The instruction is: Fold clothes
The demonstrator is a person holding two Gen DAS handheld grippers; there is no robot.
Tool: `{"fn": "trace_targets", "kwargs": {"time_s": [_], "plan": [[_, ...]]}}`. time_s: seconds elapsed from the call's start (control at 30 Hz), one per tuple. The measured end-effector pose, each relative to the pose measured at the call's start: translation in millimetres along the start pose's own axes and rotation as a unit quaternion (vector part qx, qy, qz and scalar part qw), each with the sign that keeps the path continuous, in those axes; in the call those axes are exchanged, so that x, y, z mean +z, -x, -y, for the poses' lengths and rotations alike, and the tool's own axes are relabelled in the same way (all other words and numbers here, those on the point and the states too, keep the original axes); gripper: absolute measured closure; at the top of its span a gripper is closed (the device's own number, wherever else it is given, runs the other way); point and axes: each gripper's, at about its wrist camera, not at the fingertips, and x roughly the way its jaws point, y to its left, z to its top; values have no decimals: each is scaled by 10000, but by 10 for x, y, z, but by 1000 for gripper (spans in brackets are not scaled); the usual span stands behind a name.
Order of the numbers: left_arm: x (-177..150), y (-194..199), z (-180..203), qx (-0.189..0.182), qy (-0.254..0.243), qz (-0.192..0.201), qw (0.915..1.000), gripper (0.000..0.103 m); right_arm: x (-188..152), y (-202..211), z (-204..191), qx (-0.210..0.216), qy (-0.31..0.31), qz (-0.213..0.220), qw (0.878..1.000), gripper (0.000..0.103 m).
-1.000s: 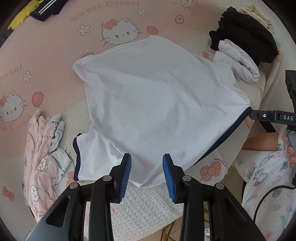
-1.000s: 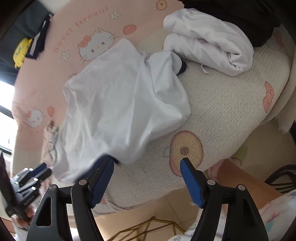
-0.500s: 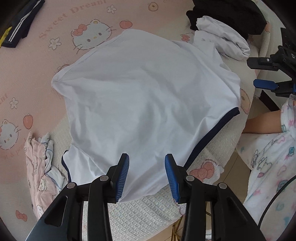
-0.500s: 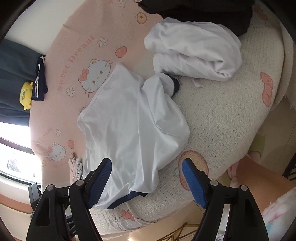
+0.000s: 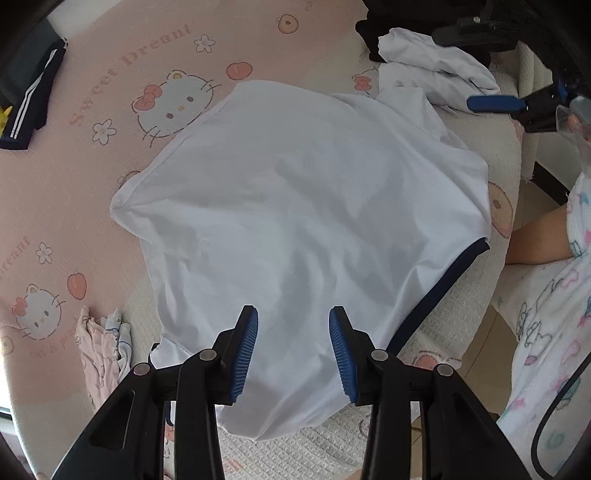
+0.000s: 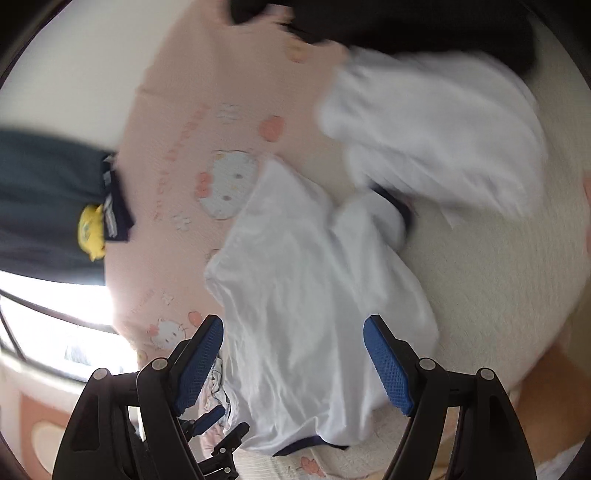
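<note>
Now we are between folds: the white cotton shirt with navy trim (image 5: 303,221) lies spread near the front edge of the pink cartoon-cat bed cover (image 5: 110,74). Our left gripper (image 5: 293,354) hovers over its near hem, jaws apart and empty; our right gripper (image 6: 295,363), wide open, must next catch the shirt's edge.

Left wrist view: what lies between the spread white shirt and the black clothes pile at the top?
A crumpled white garment lies between them, against the black pile and meeting the spread white shirt at its upper right corner. The left wrist view shows this clearly; the right wrist view is blurred.
</note>
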Motion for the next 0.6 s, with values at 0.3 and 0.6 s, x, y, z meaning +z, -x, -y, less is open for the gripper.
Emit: {"fn": "trace_targets", "kwargs": {"time_s": [0.3, 0.6], "plan": [[341, 25, 244, -365, 6, 21, 9993, 66, -1, 34, 289, -198, -387, -217, 9988, 25], [643, -109, 634, -695, -191, -9, 9974, 66, -32, -93, 464, -217, -766, -576, 9952, 25]]}}
